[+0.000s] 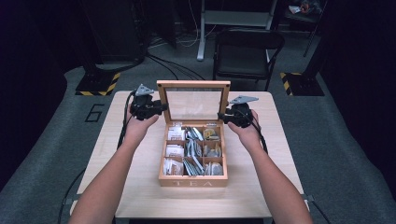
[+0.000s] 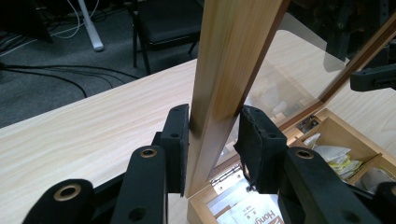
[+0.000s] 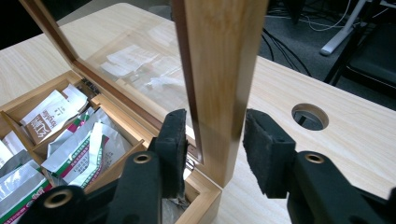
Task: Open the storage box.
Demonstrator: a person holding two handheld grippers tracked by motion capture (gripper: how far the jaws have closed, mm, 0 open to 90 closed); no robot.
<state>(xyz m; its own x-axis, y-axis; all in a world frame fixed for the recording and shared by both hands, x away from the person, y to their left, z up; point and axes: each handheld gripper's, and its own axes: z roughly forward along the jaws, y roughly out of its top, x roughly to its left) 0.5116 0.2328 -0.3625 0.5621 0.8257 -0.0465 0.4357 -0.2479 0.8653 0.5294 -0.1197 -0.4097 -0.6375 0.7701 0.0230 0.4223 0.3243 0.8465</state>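
While a folding chair (image 1: 247, 51) stood beyond the pale wooden table (image 1: 261, 158) in the dark room, the tea box (image 1: 193, 179) sat mid-table, long axis front-to-back, its glass lid (image 1: 194, 105) upright, the left gripper (image 1: 159, 108) clamping one side rail, the right gripper (image 1: 223, 117) straddling the other, one pad apart.

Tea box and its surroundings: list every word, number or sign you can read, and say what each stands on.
"TEA": front wall of the wooden tea box.
"6": grey floor mat left of the table.
"Hong...", cut off: white sachet in the box.
Print on the other tea sachets: too small to read.
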